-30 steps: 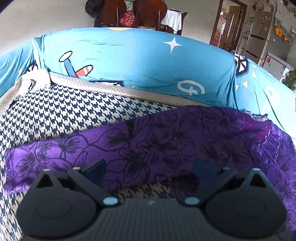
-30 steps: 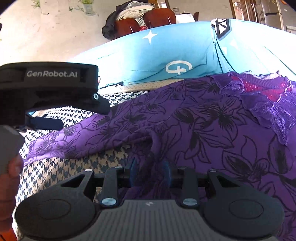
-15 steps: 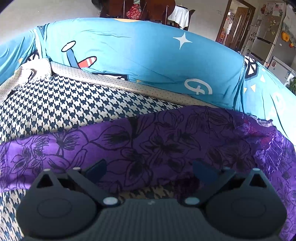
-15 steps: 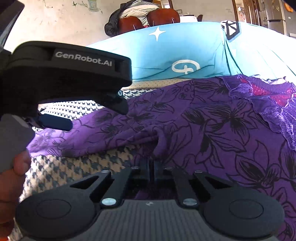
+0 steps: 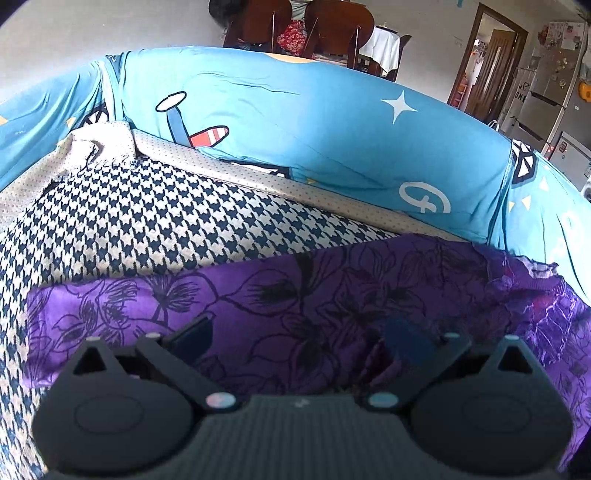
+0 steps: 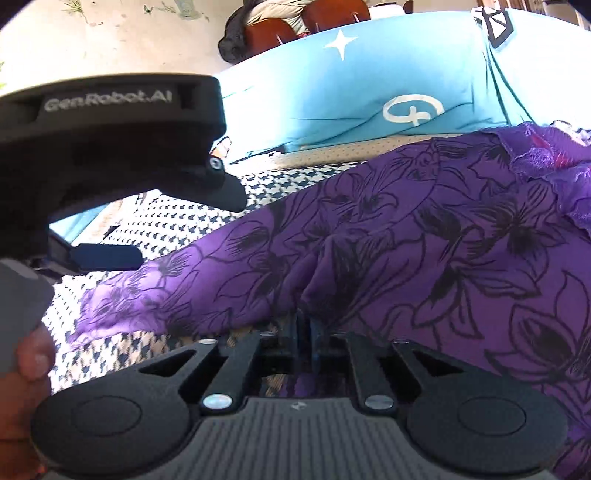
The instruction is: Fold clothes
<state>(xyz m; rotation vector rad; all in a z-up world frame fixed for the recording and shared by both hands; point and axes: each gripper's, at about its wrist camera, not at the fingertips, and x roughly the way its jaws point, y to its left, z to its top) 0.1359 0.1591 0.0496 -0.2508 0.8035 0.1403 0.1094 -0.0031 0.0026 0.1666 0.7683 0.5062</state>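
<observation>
A purple garment with black flower outlines (image 5: 295, 295) lies spread across a houndstooth cover (image 5: 147, 229) on a sofa seat. My left gripper (image 5: 297, 338) is open, its fingers wide apart just above the garment's near edge with only flat cloth between them. My right gripper (image 6: 304, 325) is shut on a bunched fold at the near edge of the purple garment (image 6: 424, 240), and creases radiate from the pinch. In the right wrist view the left tool's black housing (image 6: 110, 147) fills the upper left, with one blue finger (image 6: 105, 256) over the garment's left end.
A blue sofa back with cartoon prints (image 5: 295, 129) curves behind the seat. A person's hand (image 6: 29, 354) holds the left tool. Wooden chairs (image 5: 295, 22), a doorway (image 5: 487, 62) and a fridge (image 5: 546, 103) stand beyond the sofa.
My right gripper has gone from partly open to shut on the garment's edge, pulling up a fold. The left gripper stayed open and moved closer to the right one over the cloth.
</observation>
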